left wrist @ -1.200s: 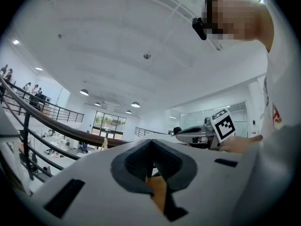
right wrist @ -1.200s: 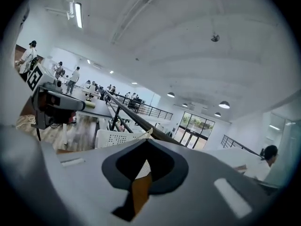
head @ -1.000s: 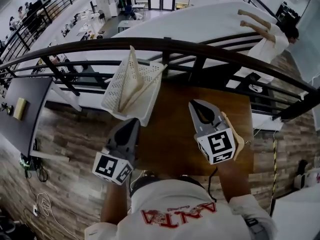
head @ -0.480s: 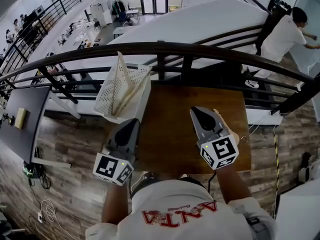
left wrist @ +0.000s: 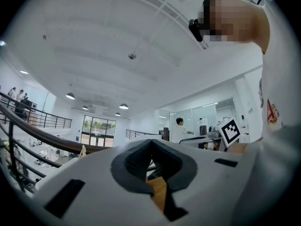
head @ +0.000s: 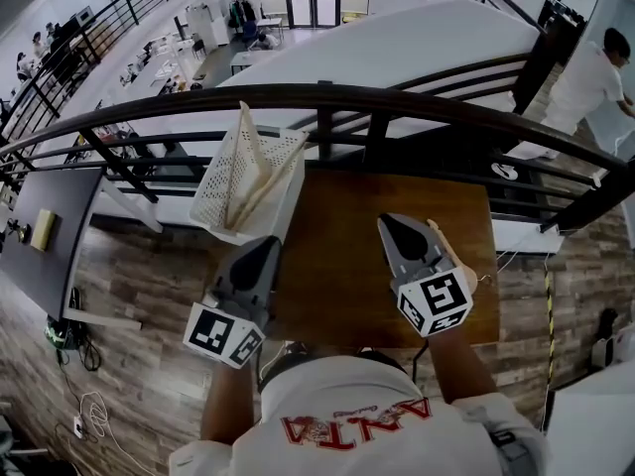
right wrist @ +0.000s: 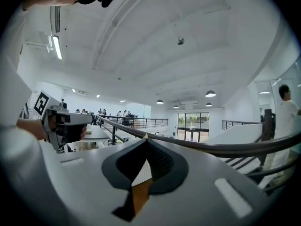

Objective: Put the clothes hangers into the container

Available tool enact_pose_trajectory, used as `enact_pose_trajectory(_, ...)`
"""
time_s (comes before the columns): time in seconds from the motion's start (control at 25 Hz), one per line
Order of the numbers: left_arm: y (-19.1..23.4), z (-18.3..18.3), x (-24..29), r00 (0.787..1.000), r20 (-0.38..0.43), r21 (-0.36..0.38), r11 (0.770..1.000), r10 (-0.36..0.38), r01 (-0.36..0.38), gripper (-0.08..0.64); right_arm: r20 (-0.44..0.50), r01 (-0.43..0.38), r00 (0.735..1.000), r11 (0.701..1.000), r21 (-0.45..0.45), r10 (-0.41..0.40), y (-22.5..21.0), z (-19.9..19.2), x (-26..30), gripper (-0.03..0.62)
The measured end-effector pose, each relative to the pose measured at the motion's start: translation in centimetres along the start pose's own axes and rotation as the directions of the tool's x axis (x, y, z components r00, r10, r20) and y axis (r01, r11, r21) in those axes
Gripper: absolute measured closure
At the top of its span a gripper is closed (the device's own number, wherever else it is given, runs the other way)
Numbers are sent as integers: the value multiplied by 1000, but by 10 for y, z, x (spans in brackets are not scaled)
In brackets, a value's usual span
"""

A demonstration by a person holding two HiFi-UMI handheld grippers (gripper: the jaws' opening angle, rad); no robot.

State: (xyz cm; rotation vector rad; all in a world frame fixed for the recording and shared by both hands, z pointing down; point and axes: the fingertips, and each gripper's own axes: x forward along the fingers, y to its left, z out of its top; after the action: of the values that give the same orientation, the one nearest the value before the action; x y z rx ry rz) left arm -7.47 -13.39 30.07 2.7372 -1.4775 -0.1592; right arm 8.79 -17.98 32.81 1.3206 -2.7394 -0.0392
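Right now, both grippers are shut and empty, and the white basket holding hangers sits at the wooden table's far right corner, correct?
Not quite. The head view shows the white basket at the wooden table's far left corner, not the right. The rest stands: hangers are in it, and the left gripper and right gripper are shut and empty.

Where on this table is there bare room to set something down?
The table is bare in the middle, between the basket at its far left corner and the loose hanger by its right edge; so is the far right corner. The left tool and right tool crowd the near edge.
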Motion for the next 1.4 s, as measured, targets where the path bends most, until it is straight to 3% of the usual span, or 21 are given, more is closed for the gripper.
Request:
enact_pose_trajectory(0.16, -15, -9, 19, 999, -17, 10, 999, -42, 43, 551, -13, 39, 999, 999, 5, -39, -19, -11, -11, 589)
enact_pose_trajectory(0.32, -38, -19, 47, 992, -45, 1, 993, -115, 115, 551, -39, 129, 991, 991, 21, -128, -49, -23, -37, 589)
enact_pose_trajectory(0.52, -71, -32, 80, 973, -76, -19, 976, -218, 217, 551, -106, 300, 949, 953, 32, -295, -99, -47, -79, 588)
enact_pose_trajectory(0.68, -106, -51, 108, 944, -118, -47, 951, -308, 304, 551, -225, 456, 872, 888, 52, -435, -150, -87, -130, 586)
enact_pose_trajectory(0.84, -143, -79, 138, 911, -171, -78, 927, -376, 368, 551, -360, 605, 757, 794, 68, -546, -205, -140, -192, 561)
enact_pose_trajectory(1.0, -179, -105, 163, 878, -214, -106, 903, -429, 415, 551, -530, 685, 644, 725, 78, -551, -241, -207, -239, 471)
enact_pose_trajectory(1.12, -197, -119, 180, 860, -238, -123, 893, -451, 433, 551, -645, 703, 580, 705, 88, -498, -246, -258, -254, 430)
enact_pose_trajectory(1.28, -214, -143, 196, 838, -279, -141, 883, -469, 447, 551, -759, 698, 522, 706, 119, -389, -237, -332, -252, 367)
enact_pose_trajectory(1.4, -217, -158, 205, 829, -309, -152, 885, -466, 441, 551, -820, 695, 475, 708, 126, -319, -233, -384, -247, 362)
